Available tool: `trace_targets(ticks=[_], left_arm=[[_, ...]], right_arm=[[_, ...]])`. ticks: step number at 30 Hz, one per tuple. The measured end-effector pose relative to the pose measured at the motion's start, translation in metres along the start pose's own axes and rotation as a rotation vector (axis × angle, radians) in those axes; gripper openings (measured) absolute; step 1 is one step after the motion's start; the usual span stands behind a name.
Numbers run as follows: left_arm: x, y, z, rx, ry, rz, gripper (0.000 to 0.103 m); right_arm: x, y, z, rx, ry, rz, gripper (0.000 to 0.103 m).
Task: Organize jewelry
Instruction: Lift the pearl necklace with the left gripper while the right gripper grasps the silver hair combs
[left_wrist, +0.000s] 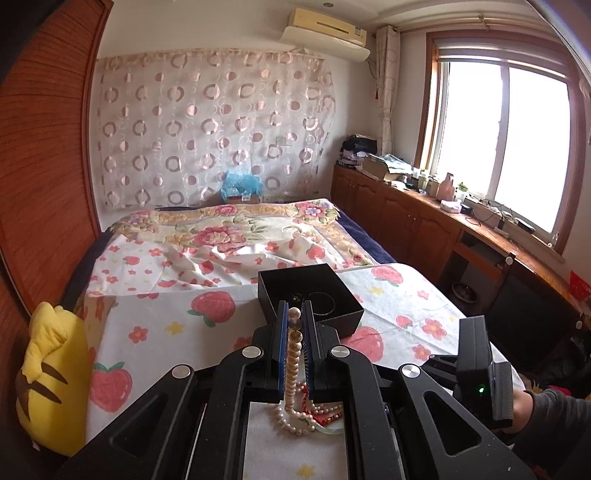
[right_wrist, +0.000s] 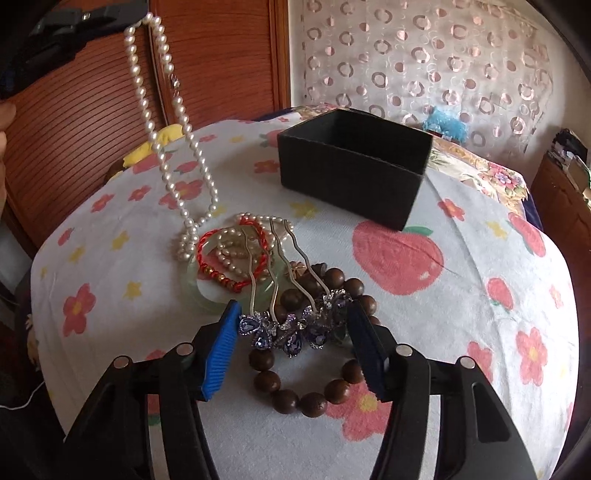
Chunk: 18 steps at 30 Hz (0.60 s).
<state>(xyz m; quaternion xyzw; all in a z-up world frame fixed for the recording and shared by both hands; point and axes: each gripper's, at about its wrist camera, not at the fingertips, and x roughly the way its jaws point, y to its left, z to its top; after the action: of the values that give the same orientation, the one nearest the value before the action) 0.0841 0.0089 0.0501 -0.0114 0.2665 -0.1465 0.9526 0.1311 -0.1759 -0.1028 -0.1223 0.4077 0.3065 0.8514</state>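
Observation:
My left gripper (left_wrist: 294, 317) is shut on a pearl necklace (left_wrist: 293, 354) and holds it up; in the right wrist view the strand (right_wrist: 162, 122) hangs down to the jewelry pile. A black open box (right_wrist: 351, 162) stands on the flowered cloth; it also shows in the left wrist view (left_wrist: 310, 295), with dark jewelry inside. My right gripper (right_wrist: 295, 325) is open around a blue-jeweled hair comb (right_wrist: 291, 328) lying on a brown wooden bead bracelet (right_wrist: 306, 395). A red cord bracelet (right_wrist: 236, 254), a small pearl bracelet (right_wrist: 229, 254) and a pale green bangle (right_wrist: 207, 295) lie by it.
A flowered bed (left_wrist: 229, 236) lies beyond the cloth-covered surface. A yellow plush toy (left_wrist: 51, 373) sits at its left edge. Wooden wardrobe at left, cabinets (left_wrist: 406, 214) with clutter under the window at right.

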Motion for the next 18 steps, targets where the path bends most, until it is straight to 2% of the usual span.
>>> trace_targets(ticks=[8,18], left_arm=[[0.006,0.002,-0.008,0.002,0.017,-0.007,0.006],[0.003,-0.003,0.004,0.012,-0.002,0.002,0.006]], right_arm=[[-0.017,-0.004,0.001,0.022,-0.056,0.017,0.06],[-0.033,-0.009,0.004,0.031,-0.1,0.018,0.06]])
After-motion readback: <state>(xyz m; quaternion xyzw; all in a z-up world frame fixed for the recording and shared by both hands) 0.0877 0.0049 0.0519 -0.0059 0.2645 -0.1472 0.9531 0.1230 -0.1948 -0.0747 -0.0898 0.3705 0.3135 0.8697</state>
